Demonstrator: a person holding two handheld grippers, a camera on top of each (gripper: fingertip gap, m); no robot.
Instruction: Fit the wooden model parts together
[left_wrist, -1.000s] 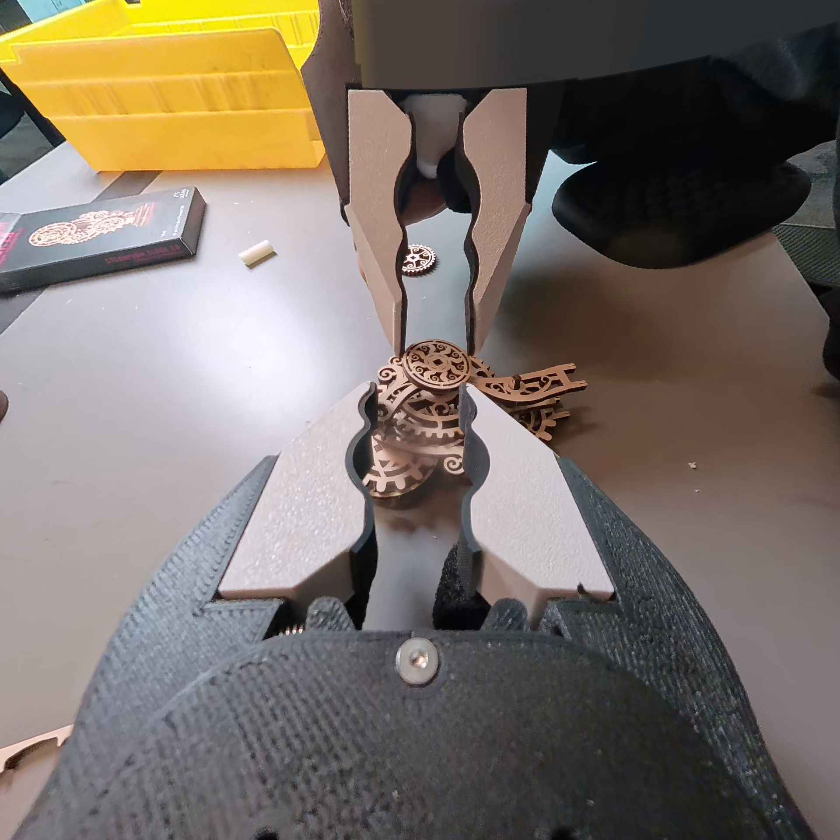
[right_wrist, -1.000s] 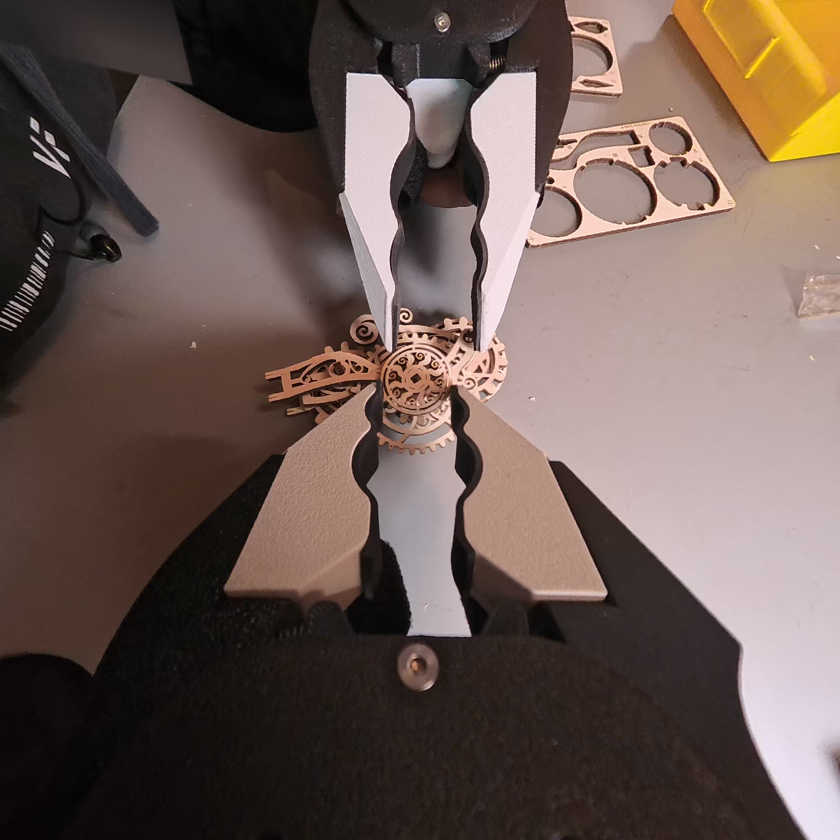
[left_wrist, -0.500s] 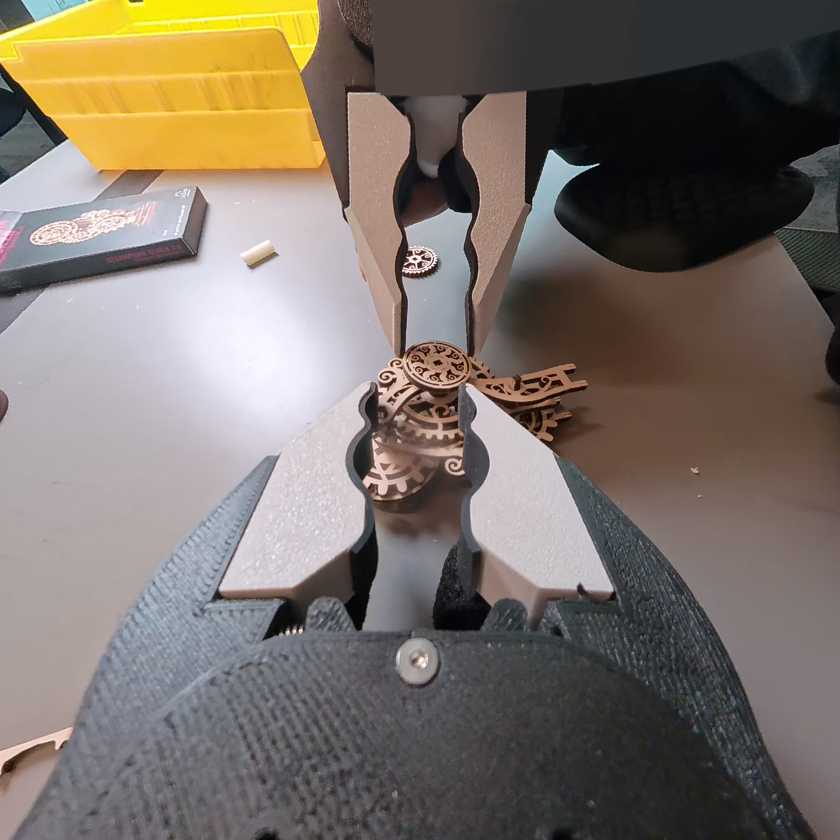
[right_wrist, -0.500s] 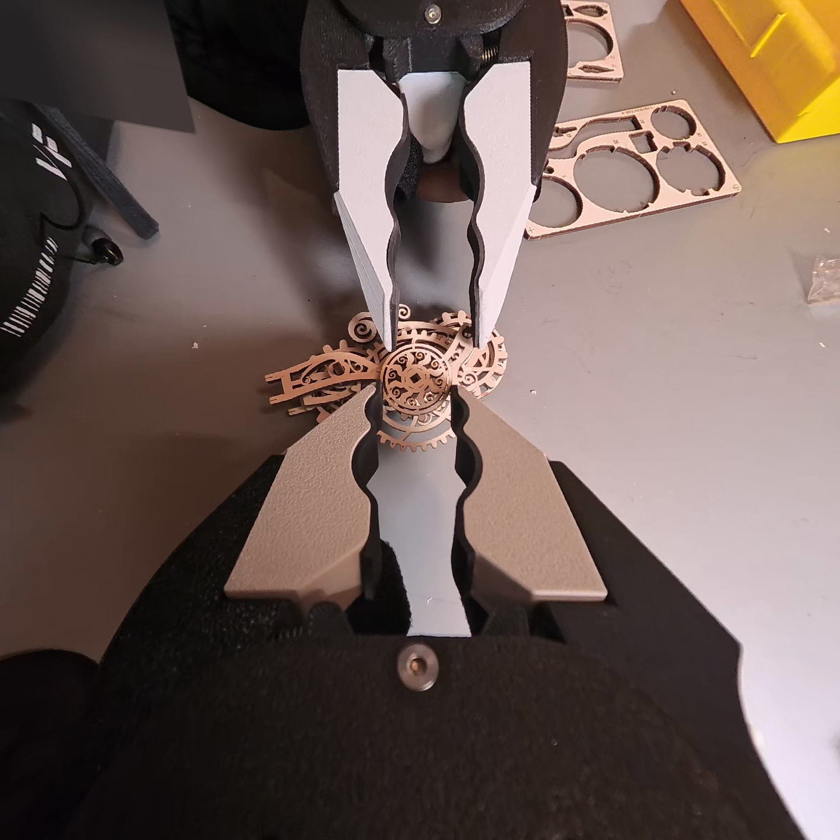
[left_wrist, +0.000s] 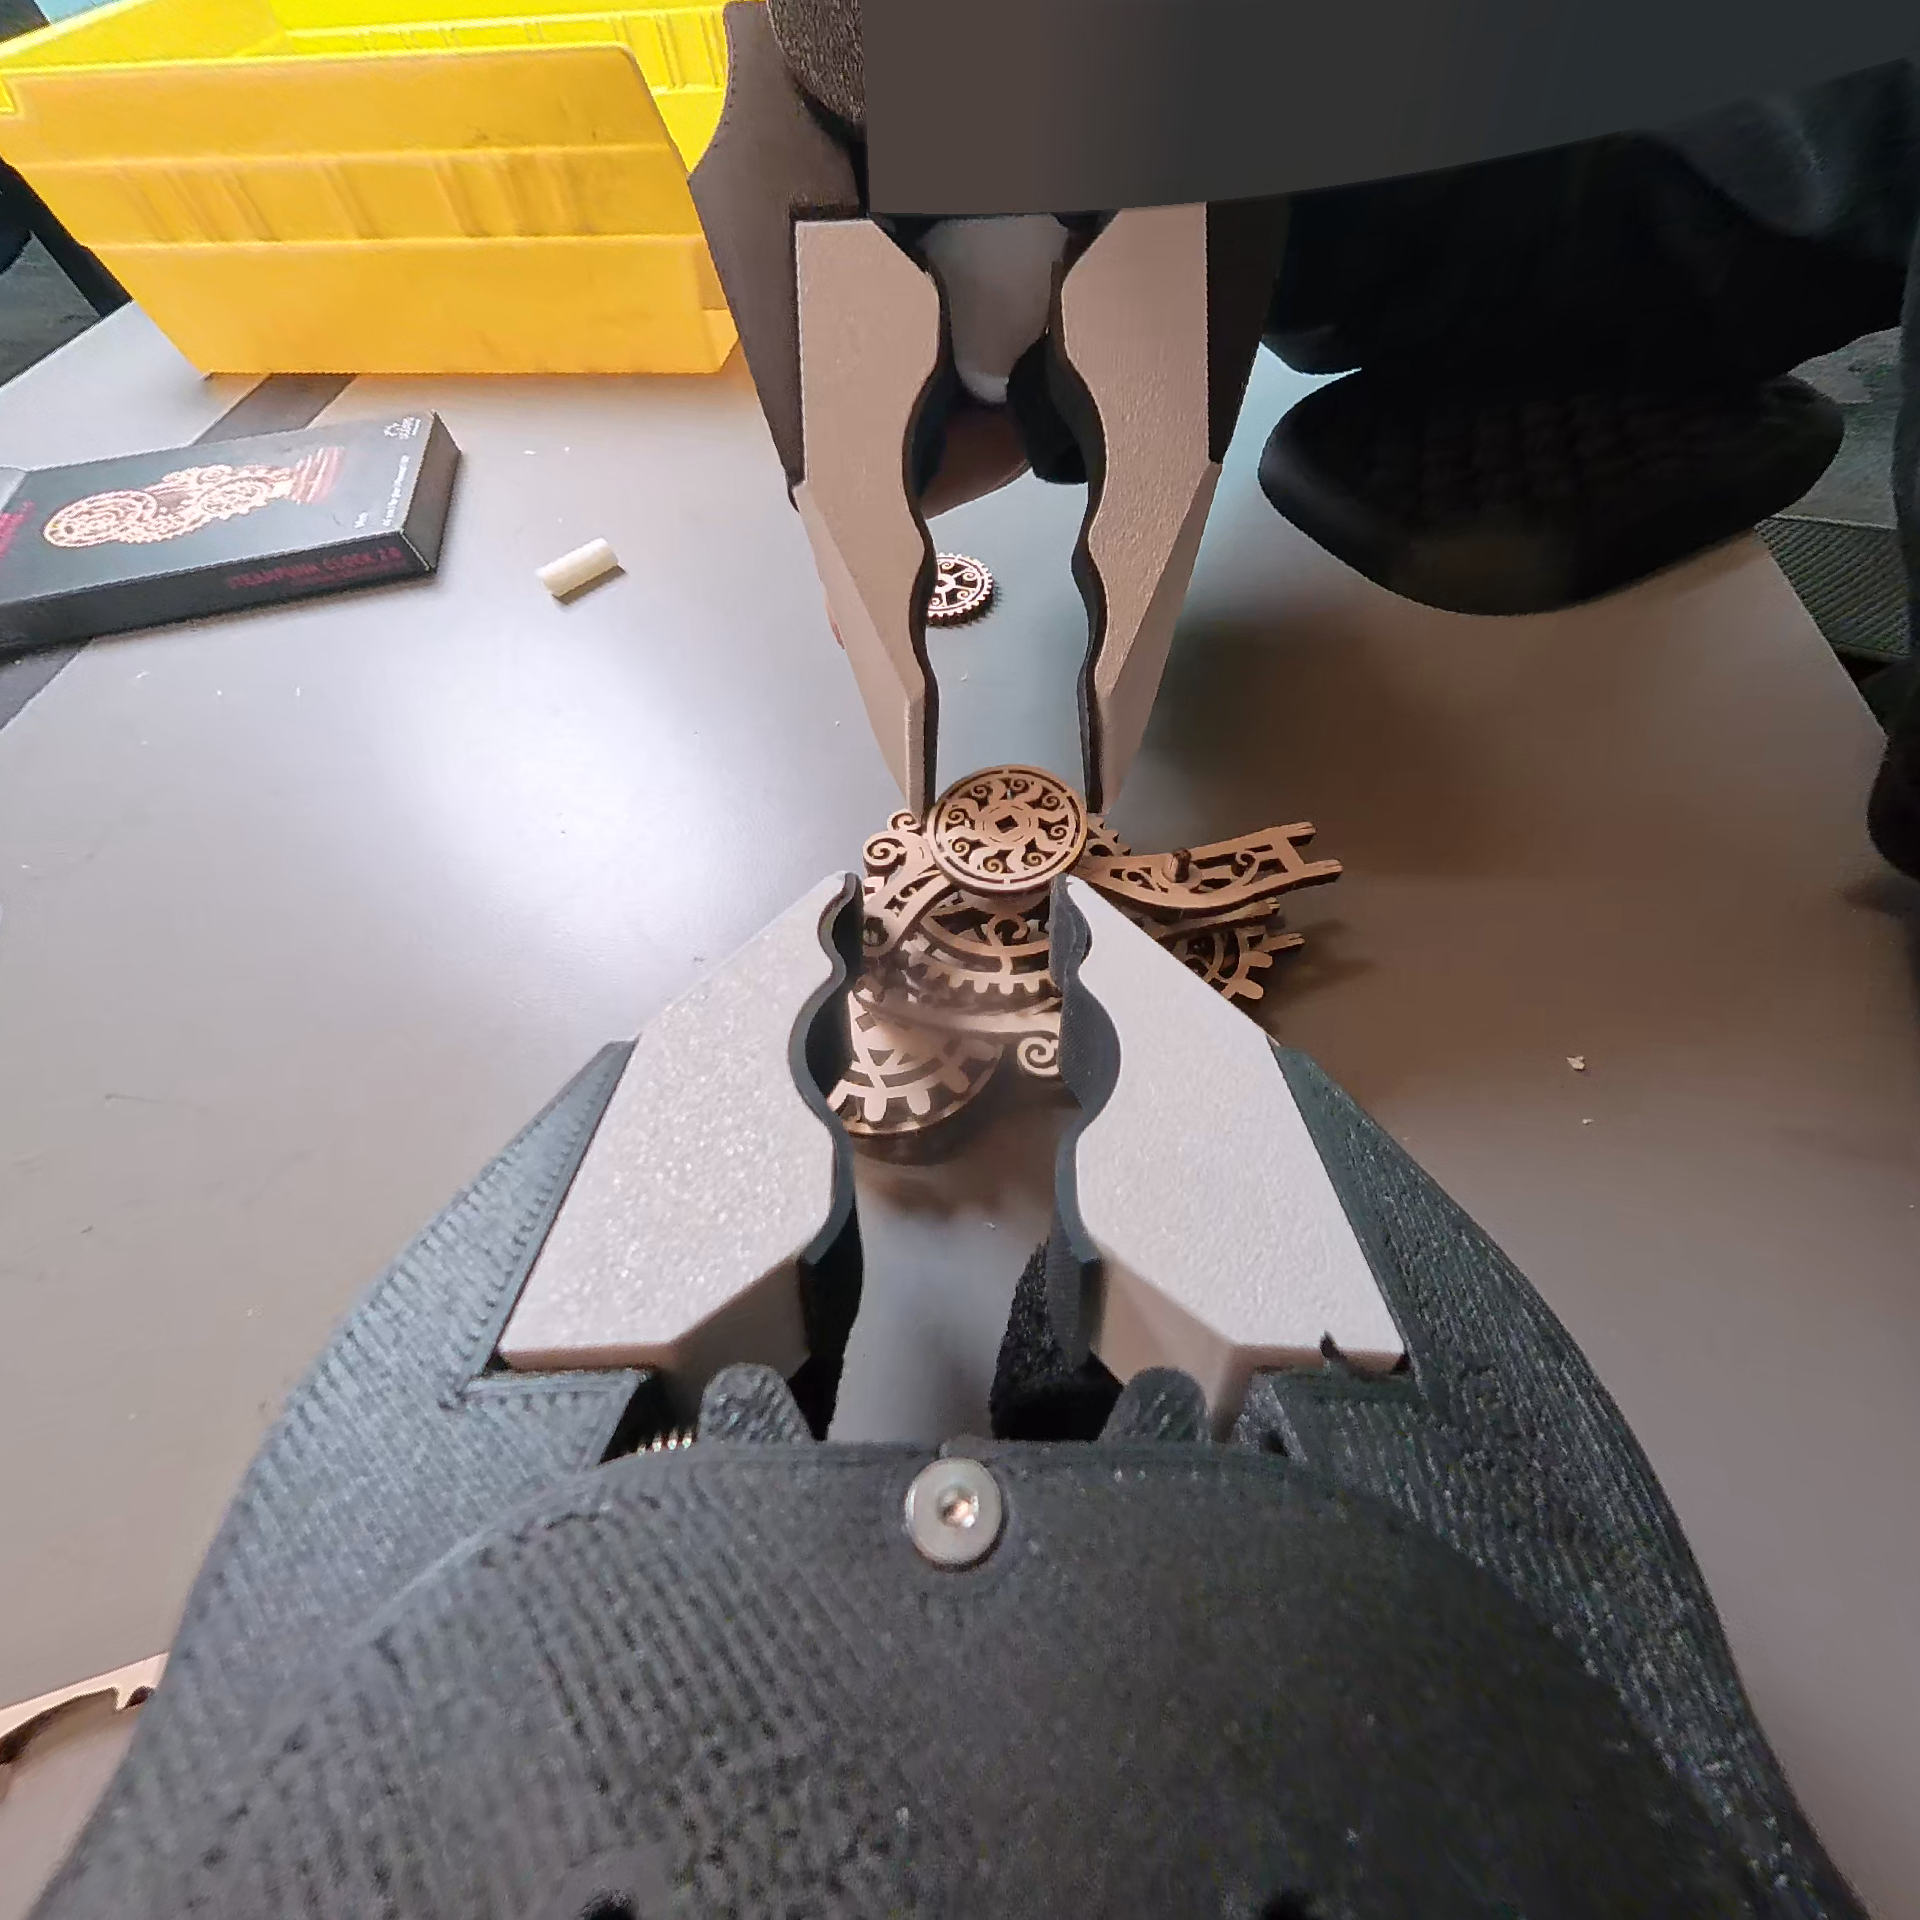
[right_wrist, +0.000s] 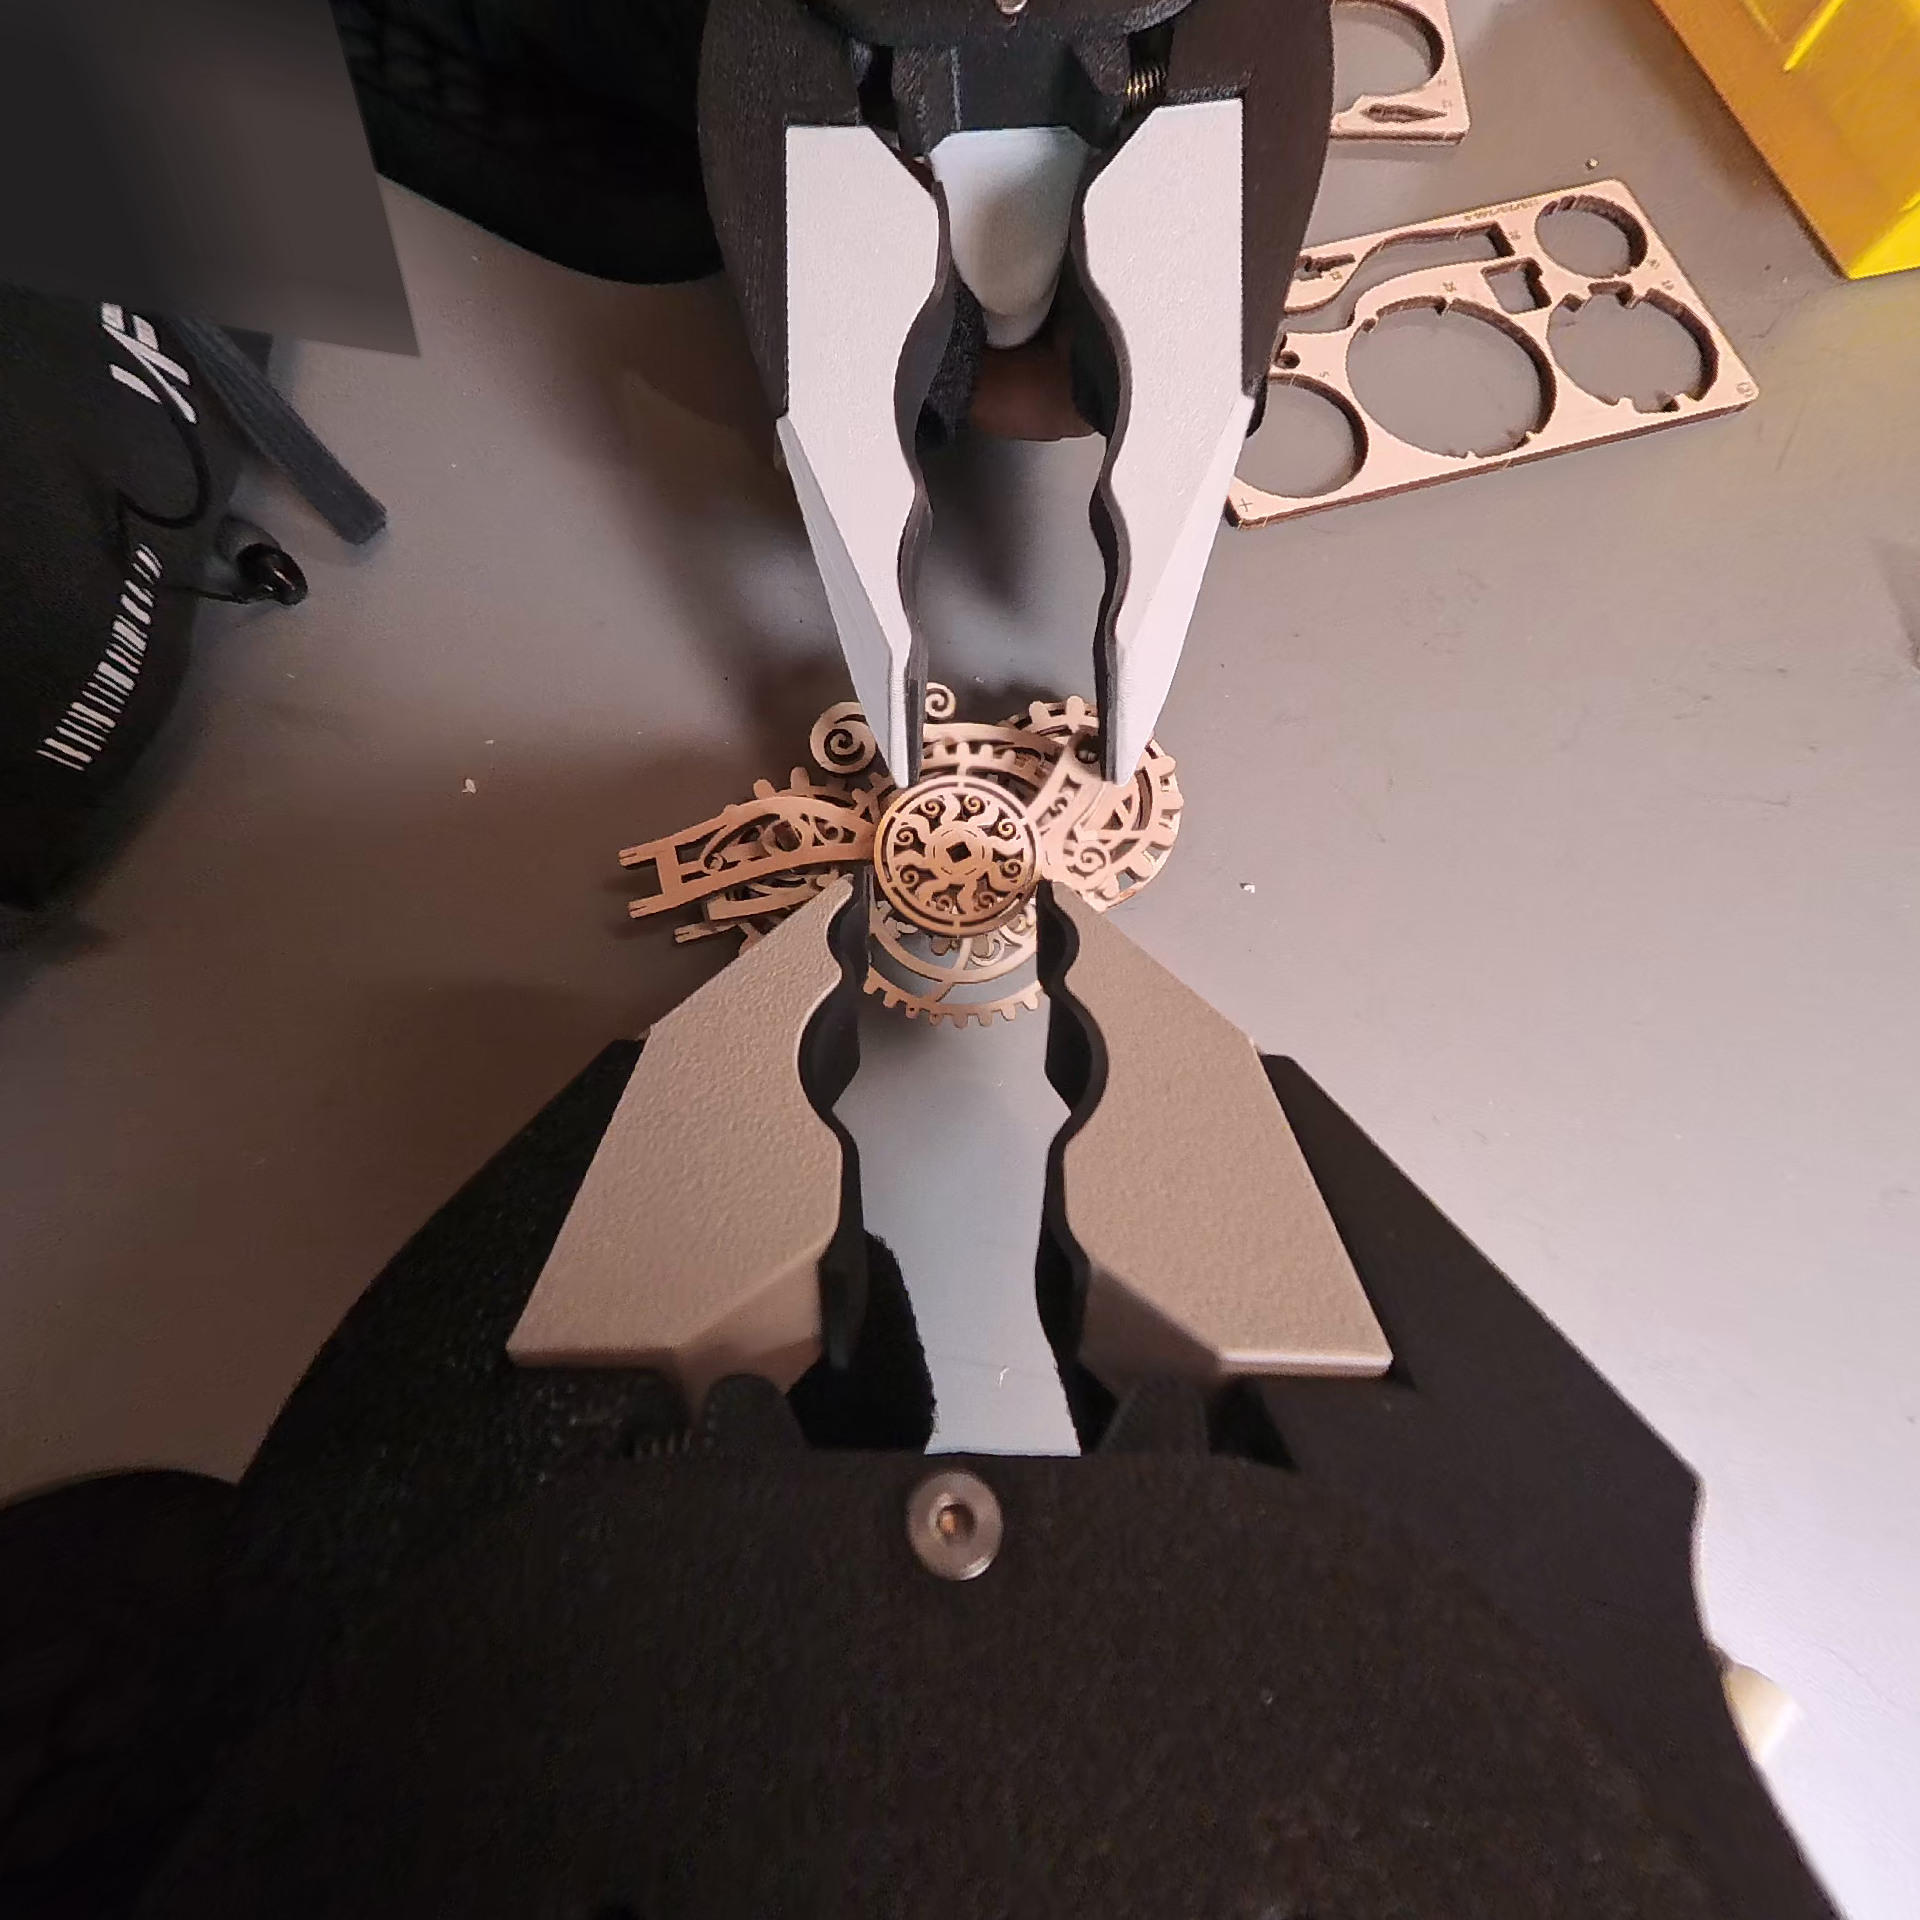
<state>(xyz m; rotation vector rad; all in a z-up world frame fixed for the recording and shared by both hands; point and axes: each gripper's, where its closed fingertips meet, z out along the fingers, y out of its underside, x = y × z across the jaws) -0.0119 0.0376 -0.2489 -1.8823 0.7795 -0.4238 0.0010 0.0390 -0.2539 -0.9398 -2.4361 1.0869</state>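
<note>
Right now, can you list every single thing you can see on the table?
tan wooden gear model: one, tan, table middle.
round fretwork wooden disc: one, tan, atop model.
small wooden gear: one, brown, loose behind.
punched-out wooden sheets: two, pale, table edge.
yellow plastic bins: several stacked, far side.
flat black box: one, near bins.
white stubby cylinder: one, beside box.
black fabric bag: one, table edge.
grey table: one, underneath.
left gripper: one, grey fingers, straddling model.
right gripper: one, grey fingers, flanking disc.
</note>
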